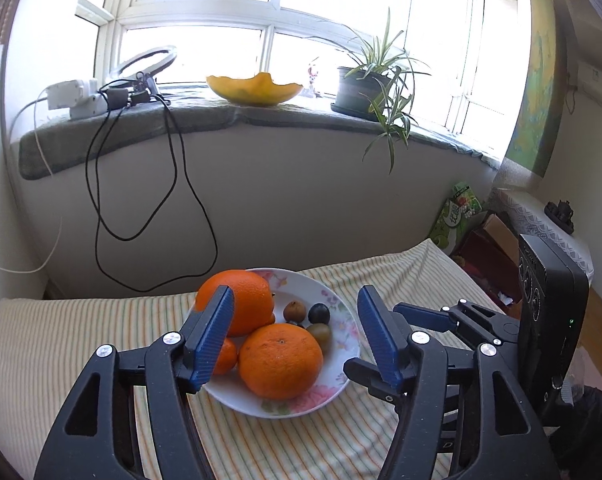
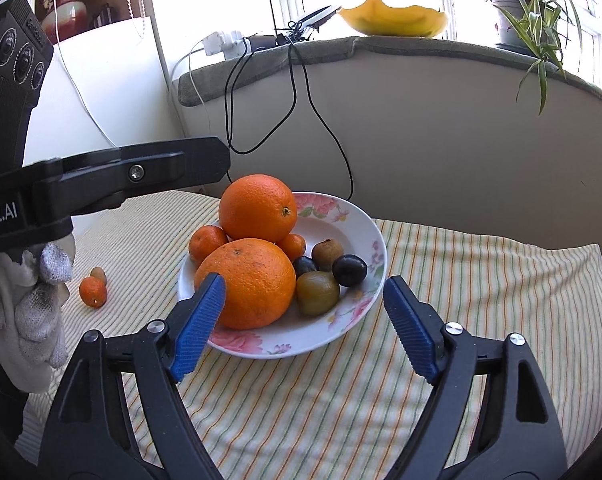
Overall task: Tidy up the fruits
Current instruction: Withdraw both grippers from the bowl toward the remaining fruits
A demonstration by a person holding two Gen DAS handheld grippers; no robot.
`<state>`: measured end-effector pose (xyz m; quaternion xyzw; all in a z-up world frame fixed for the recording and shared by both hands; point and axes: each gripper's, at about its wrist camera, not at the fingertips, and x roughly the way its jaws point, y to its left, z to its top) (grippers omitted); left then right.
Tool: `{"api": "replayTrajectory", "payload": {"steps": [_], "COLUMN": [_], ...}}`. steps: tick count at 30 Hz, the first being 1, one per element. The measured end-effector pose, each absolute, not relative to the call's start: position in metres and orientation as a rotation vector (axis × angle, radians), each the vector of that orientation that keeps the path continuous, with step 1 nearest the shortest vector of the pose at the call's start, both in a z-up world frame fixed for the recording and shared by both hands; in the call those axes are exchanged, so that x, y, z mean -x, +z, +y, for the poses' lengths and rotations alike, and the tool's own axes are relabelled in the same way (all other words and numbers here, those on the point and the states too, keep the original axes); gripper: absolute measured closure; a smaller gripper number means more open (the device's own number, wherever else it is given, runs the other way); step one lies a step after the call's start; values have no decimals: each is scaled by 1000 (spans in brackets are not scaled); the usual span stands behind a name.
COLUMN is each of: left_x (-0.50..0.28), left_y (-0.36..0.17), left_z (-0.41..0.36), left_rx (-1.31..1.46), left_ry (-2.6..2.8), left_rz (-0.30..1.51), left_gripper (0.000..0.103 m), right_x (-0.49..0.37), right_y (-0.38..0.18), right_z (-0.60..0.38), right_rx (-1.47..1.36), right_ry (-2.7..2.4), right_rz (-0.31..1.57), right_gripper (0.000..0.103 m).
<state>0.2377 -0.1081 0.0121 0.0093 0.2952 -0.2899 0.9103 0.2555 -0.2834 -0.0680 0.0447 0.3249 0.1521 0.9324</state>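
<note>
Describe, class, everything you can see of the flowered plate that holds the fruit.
The plate is round, shallow and white, glossy like glazed ceramic, with pink flowers and green leaves printed around its rim. It sits flat on the striped cloth. It carries two large oranges, the far one riding on the fruit under it, two small mandarins, two dark round fruits and two brownish-green ones. No claw touches it. One mandarin and a small brown fruit lie off it on the cloth.
</note>
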Motion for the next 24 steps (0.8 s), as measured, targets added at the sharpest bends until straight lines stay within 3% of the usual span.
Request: {"api": "replayTrajectory", "payload": {"steps": [24], "left_x": [-164], "left_y": [13], "left_z": [0], "left_rx": [20], "left_ry": [-444], "left_rz": [565], "left_gripper": [37], "right_x": [-191], "right_y": [-59], "right_z": [-201], "right_rx": [51], "right_ry": [362], "right_rz": [732], "right_gripper": [19]}}
